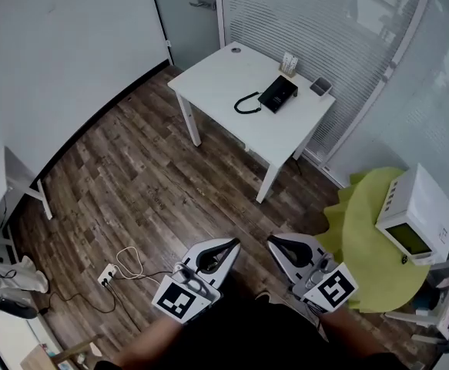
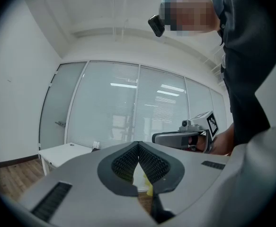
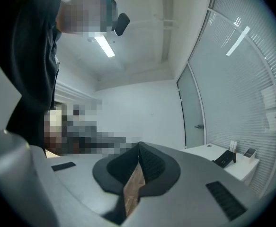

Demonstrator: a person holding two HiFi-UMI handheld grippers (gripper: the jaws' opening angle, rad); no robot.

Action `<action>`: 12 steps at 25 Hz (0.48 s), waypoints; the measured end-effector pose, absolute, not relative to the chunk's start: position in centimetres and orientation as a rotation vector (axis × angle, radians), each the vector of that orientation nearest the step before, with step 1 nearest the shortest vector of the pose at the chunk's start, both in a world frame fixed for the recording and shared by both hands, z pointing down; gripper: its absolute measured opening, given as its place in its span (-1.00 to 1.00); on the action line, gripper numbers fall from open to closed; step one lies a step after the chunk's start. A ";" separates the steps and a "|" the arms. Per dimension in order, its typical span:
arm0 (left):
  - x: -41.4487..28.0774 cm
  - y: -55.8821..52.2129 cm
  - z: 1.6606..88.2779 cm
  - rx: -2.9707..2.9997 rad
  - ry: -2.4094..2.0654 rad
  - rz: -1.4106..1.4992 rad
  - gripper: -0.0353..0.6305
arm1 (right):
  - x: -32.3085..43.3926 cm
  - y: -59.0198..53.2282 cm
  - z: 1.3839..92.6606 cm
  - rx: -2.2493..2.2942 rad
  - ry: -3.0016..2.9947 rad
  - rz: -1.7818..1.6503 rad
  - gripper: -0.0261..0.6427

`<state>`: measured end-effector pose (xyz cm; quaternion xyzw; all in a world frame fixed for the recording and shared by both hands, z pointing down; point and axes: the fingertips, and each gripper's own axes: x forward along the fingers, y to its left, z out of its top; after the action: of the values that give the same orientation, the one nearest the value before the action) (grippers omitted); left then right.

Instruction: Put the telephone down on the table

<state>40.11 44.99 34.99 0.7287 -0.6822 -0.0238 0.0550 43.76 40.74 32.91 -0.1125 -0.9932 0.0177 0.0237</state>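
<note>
The black telephone [image 1: 278,93] lies on the far white table [image 1: 224,75], and its handset [image 1: 247,104] with the curled cord rests beside it on the tabletop. Both grippers are low in the head view, far from the table and over the wood floor. My left gripper [image 1: 234,243] and right gripper [image 1: 272,241] are both shut with nothing between the jaws. In the left gripper view the shut jaws of the left gripper [image 2: 138,145] point level toward the table [image 2: 62,151]. In the right gripper view the right gripper [image 3: 138,148] is shut, and the telephone [image 3: 224,159] shows small at the right.
A small white holder [image 1: 289,64] and a grey cup [image 1: 321,87] stand at the table's back edge. A yellow-green covered table [image 1: 366,241] bearing a white appliance [image 1: 417,214] is at my right. A power strip with cables [image 1: 108,272] lies on the floor at the left. Glass walls run behind the table.
</note>
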 end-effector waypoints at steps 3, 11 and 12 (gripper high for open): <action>35.8 45.1 35.2 2.211 -2.064 -0.088 -0.87 | 39.5 41.1 33.3 -0.354 -3.047 0.043 -0.86; 26.0 46.8 35.2 2.209 -2.057 -0.108 -0.87 | 29.2 43.2 33.2 -0.360 -3.038 0.046 -0.86; 24.9 46.9 35.3 2.203 -2.058 -0.113 -0.87 | 28.1 43.4 33.2 -0.362 -3.039 0.045 -0.86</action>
<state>24.85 46.94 35.27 0.7287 -0.6810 -0.0373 0.0623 28.08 43.36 33.20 -0.1183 -0.9920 0.0148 0.0404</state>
